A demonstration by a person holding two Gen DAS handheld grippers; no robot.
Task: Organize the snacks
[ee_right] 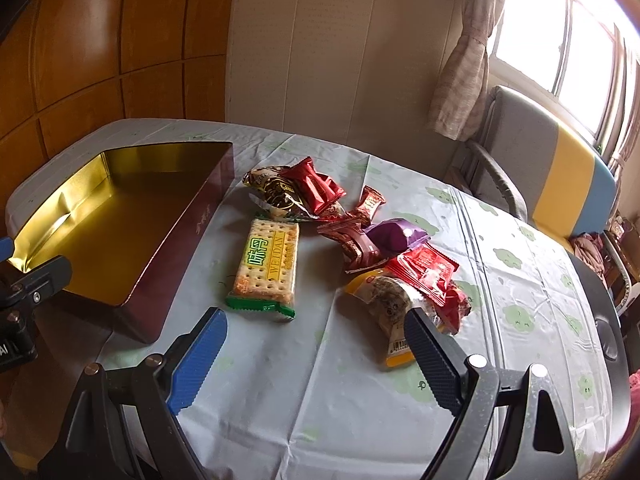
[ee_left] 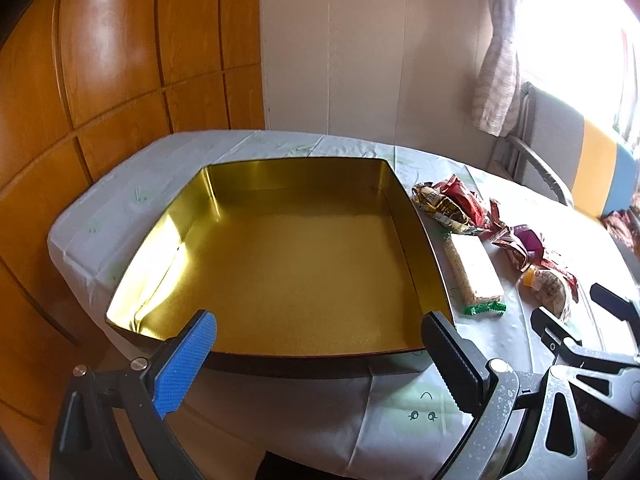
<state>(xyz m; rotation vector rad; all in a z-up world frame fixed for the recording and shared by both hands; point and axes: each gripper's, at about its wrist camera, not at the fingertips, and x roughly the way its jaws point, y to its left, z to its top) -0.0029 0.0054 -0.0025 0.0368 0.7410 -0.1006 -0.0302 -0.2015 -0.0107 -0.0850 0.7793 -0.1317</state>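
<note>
An empty tin box [ee_left: 280, 264] with a gold inside and dark red outside [ee_right: 176, 240] sits on the table's left half. My left gripper [ee_left: 320, 340] hangs open over the box's near rim, holding nothing. Right of the box lie a cracker pack [ee_right: 268, 268] with a green end, a dark gold bag [ee_right: 276, 192], red wrapped sweets [ee_right: 316, 188], a purple packet [ee_right: 394, 236], a red packet [ee_right: 424, 272] and a yellow-edged bun pack [ee_right: 384, 304]. My right gripper [ee_right: 316, 340] is open just short of the snacks, empty. The cracker pack [ee_left: 474, 268] also shows in the left wrist view.
A pale tablecloth [ee_right: 320, 392] with green prints covers the table. A grey, yellow and blue chair [ee_right: 560, 176] stands at the far right under a bright window. Orange wooden panels [ee_left: 100, 80] line the left wall. A curtain [ee_right: 460, 60] hangs behind.
</note>
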